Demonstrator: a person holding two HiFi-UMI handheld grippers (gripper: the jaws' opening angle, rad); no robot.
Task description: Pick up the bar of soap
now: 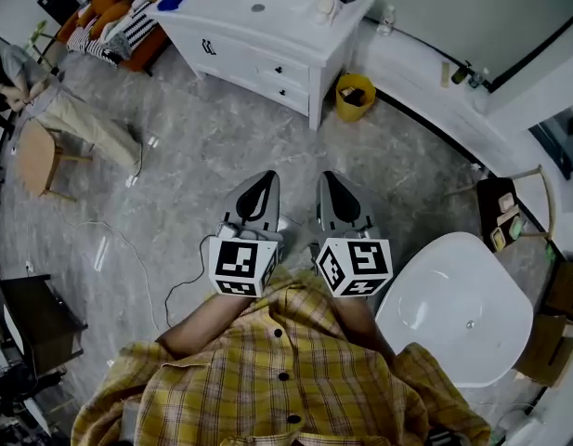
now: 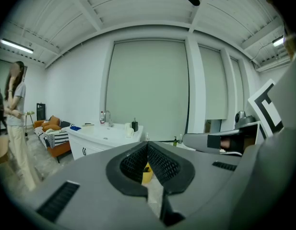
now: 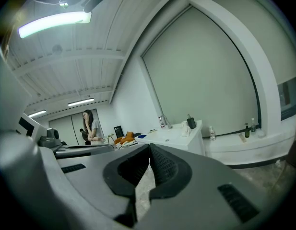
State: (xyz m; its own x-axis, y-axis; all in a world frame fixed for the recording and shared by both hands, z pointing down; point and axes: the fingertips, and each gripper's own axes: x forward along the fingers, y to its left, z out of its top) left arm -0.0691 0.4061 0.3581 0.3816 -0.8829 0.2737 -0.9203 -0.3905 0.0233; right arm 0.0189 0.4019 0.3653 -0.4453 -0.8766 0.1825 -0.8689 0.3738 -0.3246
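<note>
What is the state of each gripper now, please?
Left gripper: closed, holding nothing.
Right gripper: closed, holding nothing.

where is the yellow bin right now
In the head view, the yellow bin sits on the floor top centre, just right of the white vanity, against the white ledge.

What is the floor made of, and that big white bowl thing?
The floor looks like polished grey stone or stone-look tile: it has pale veins and glossy light patches. The white basin seems to be glazed ceramic or acrylic: smooth, shiny and seamless.
</note>
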